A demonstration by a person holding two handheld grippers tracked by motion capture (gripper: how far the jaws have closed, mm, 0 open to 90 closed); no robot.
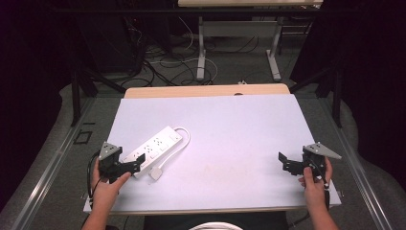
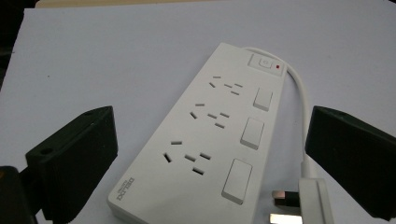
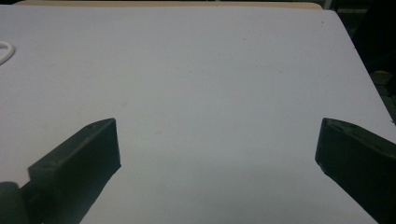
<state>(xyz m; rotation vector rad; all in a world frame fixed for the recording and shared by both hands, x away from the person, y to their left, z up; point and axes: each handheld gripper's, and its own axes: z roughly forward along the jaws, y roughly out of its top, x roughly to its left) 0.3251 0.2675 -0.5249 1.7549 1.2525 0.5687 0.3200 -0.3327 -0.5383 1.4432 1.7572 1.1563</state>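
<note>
A white power strip (image 1: 154,148) with three sockets, rocker switches and a small red light lies slantwise on the left of the white table top (image 1: 230,129). Its white cable (image 1: 183,139) loops round to a white plug (image 1: 156,173) that lies beside its near end. My left gripper (image 1: 139,161) is open right at that near end. In the left gripper view the power strip (image 2: 210,140) lies between the wide jaws without touching them, and the plug (image 2: 303,203) shows its metal pins. My right gripper (image 1: 281,159) stands open over bare table at the right, nothing between its fingers (image 3: 79,163).
The table's wooden far edge (image 1: 206,90) shows beyond the white sheet. Behind it a second desk's legs (image 1: 201,52) stand among loose cables on the floor. Metal rails (image 1: 52,163) run along both sides of the table. A bit of white cable (image 3: 4,52) shows at the left edge of the right gripper view.
</note>
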